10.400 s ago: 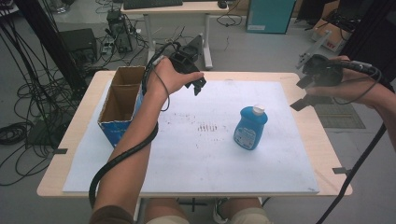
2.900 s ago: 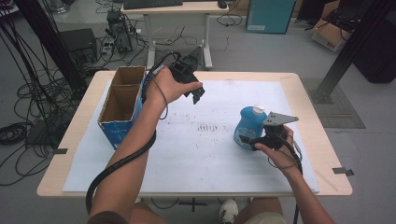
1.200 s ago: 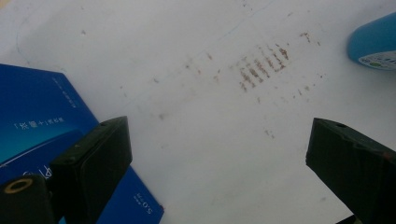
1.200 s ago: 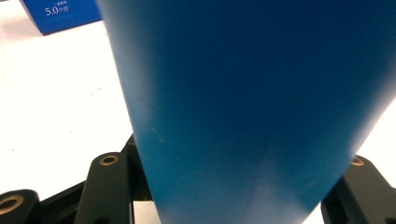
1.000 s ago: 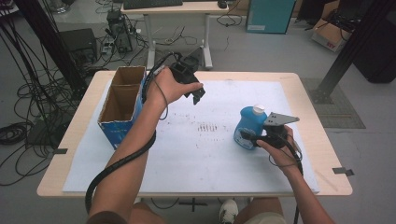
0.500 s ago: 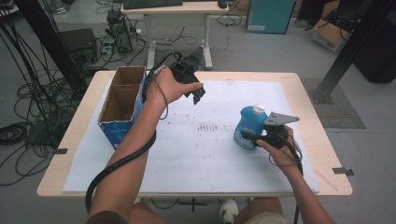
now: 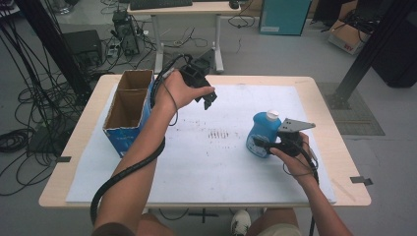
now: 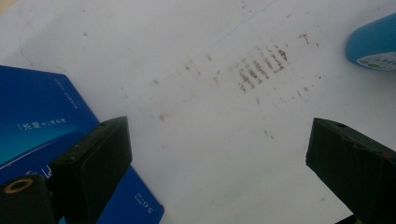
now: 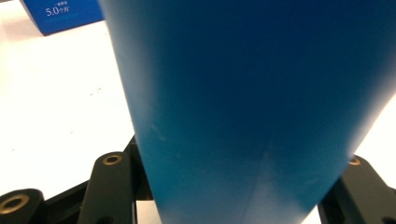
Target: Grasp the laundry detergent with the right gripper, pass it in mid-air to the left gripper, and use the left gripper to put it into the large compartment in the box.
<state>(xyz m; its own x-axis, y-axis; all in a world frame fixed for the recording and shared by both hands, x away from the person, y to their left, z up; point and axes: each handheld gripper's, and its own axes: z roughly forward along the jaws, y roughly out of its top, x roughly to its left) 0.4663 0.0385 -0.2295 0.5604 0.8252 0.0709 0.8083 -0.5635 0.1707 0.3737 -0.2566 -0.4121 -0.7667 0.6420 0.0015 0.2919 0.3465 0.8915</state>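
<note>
High view: wooden table [image 7: 324, 91] with pale rounded top, most of it covered by a white sheet [image 7: 196, 162]; brownish smudges [image 7: 219, 133] near the sheet's middle. Open cardboard box [image 7: 129, 109], blue outside, two compartments, stands at the sheet's left edge. Blue bottle [image 7: 261, 133] with white cap stands upright right of centre. Right gripper [image 7: 268, 145] comes in from the right at the bottle's lower body, jaws clamped on it; grey three-cornered plate on top, cable trailing along the forearm. Left gripper [image 7: 207, 97] held above the sheet's far part, beside the box, well apart from the bottle; thick black cable loops down the arm. Room: grey floor, cable tangles at left, black stand posts, a desk [image 7: 177, 10] behind, teal cabinet [image 7: 284, 15], cardboard carton [image 7: 350, 34] far right, floor mat [image 7: 356, 113] by a post.

Left gripper view: left gripper [image 8: 219, 168], black jaws wide apart, nothing between. Below: white sheet [image 8: 187, 60] with smudge rows [image 8: 259, 67], blue box wall [image 8: 42, 126] with white print at left, bottle edge [image 8: 373, 44] top right.

Right gripper view: blue bottle [image 9: 252, 102] close up and blurred, right gripper [image 9: 238, 186] with a jaw either side of its body, pressed on it. White sheet [image 9: 56, 102] beneath, blue box corner [image 9: 63, 14] top left.
</note>
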